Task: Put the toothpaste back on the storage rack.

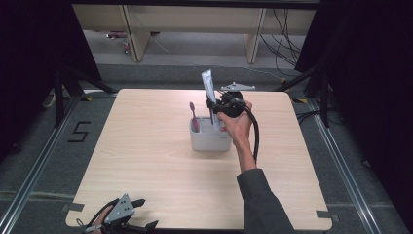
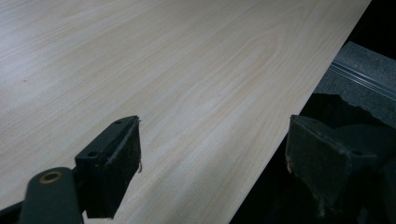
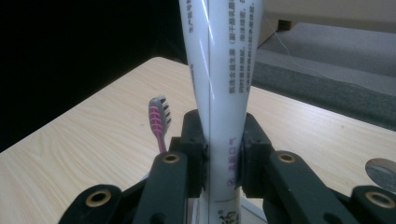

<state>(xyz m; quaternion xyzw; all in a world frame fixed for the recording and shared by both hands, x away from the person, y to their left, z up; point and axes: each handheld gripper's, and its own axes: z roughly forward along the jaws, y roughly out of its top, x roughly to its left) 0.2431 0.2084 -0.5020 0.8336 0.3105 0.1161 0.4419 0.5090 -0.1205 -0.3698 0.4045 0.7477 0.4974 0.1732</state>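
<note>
The right gripper point(image 1: 213, 105) is clamped on a white toothpaste tube point(image 1: 208, 85), its pads pinching the tube low on the body while the crimped end stands up at 12 o'clock, directly over the white holder point(image 1: 210, 140) at the middle of the table point(image 1: 146, 161). In the right gripper view the tube point(image 3: 219, 93) runs upright between the jaws, and the pink toothbrush point(image 3: 159, 119) shows at about 10 o'clock from the grip; from above the toothbrush point(image 1: 193, 116) stands in the holder's left part. The left gripper point(image 1: 139, 214) rests at the table's 7 o'clock corner, jaws spread with nothing between them. The likely trouble: the soft tube could buckle or slide through the pads, or its lower end could catch the holder's rim or divider and tip the light holder, perhaps knocking the toothbrush.
</note>
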